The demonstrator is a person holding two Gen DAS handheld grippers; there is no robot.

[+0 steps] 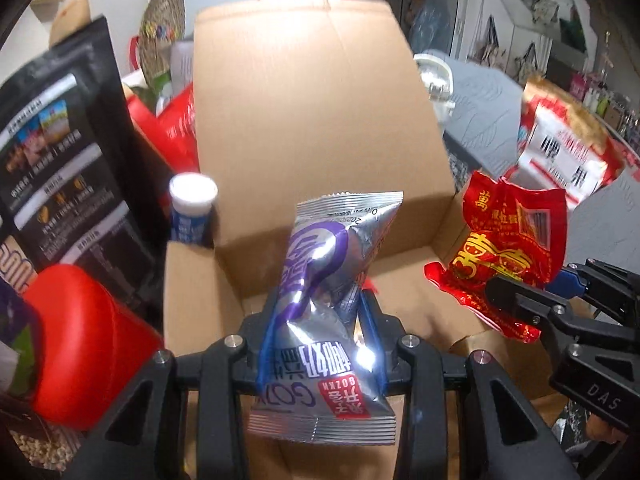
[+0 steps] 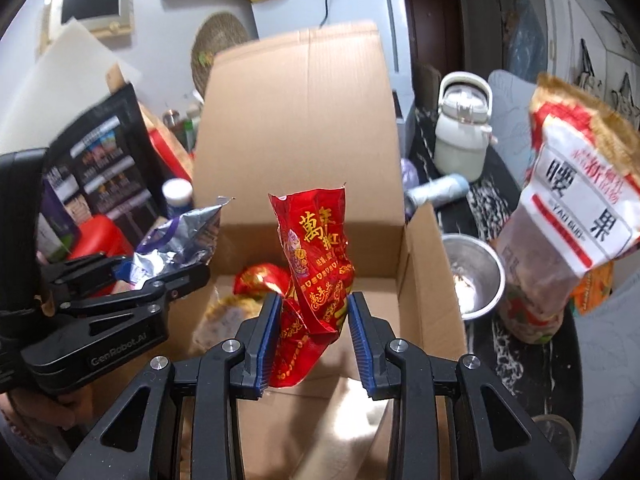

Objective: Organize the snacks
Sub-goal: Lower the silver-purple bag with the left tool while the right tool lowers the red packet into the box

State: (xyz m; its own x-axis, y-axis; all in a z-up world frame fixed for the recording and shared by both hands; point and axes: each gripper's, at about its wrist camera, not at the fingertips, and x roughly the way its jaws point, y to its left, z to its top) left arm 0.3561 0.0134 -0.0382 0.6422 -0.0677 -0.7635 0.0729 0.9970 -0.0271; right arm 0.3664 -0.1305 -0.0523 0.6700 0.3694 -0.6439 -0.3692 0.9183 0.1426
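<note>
Hovering over the box (image 1: 320,120), left gripper (image 1: 320,320) clamped on a silver pack (image 1: 324,280), right gripper (image 2: 314,316) pinching a red pack (image 2: 316,264) above the opening, maybe loosely, more snacks (image 2: 256,280) already inside

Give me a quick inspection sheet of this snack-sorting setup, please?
Surface: dark patterned table.
Job's things: open cardboard box, a red packet already inside; silver snack packet; red snack packet.
Clutter: black pouch, steel bowl, white kettle, large nut bag.
Grippers: left hand-held gripper shut on silver snack packet; right hand-held gripper holding red snack packet.
Cables: black cord on fridge.
Surroundings: crowded household room.
</note>
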